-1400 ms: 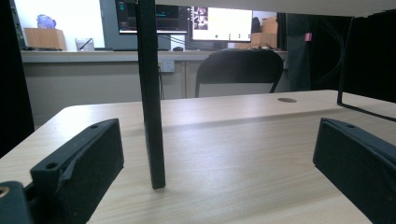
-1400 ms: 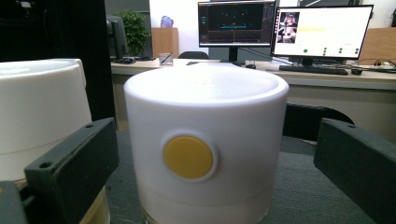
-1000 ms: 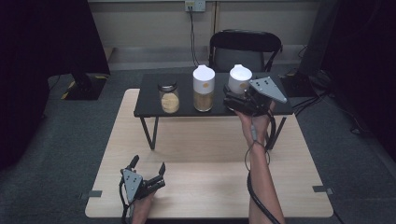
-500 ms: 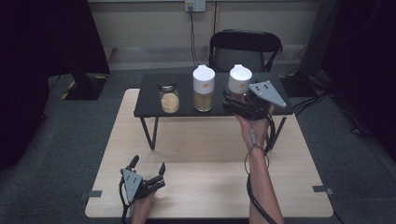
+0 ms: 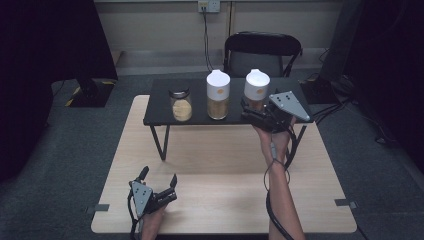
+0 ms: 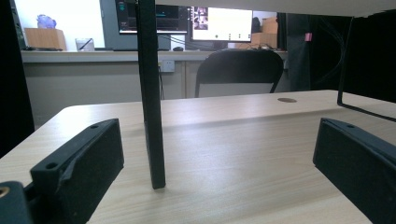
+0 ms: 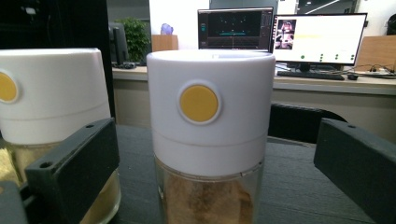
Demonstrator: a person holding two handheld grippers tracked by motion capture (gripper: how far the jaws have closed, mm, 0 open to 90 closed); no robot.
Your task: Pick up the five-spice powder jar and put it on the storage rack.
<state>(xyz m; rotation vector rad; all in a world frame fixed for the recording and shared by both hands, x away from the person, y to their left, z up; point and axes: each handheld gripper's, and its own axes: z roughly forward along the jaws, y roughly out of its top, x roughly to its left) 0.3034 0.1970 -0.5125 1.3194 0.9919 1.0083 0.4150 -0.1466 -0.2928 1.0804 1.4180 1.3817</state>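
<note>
Three containers stand in a row on the black raised shelf (image 5: 160, 117) in the high view: a small glass jar (image 5: 181, 104) with a dark lid at left, a tall white-capped jar (image 5: 218, 95) in the middle, and a shorter white-capped jar (image 5: 256, 89) at right. The shelf sits on the far half of the light wooden table (image 5: 220, 165), with a black chair (image 5: 262, 52) beyond it. Right gripper (image 5: 250, 111) is held at the shelf's front edge, just before the right-hand jar, jaws spread, nothing between them. Left gripper (image 5: 159, 176) rests near the table's near left edge, jaws apart and empty, well away from the shelf. Left gripper view: both black jaws wide apart low over the tabletop, a black shelf leg (image 6: 152, 93) standing upright between them and farther off; chair and monitors behind. Right gripper view: jaws released, flanking the shorter jar (image 7: 210, 135) without touching it; its white cap bears a yellow round button (image 7: 199, 103), brown powder shows through the glass below. The tall jar (image 7: 51, 102) stands just beside it at left, on the dark shelf surface.
</note>
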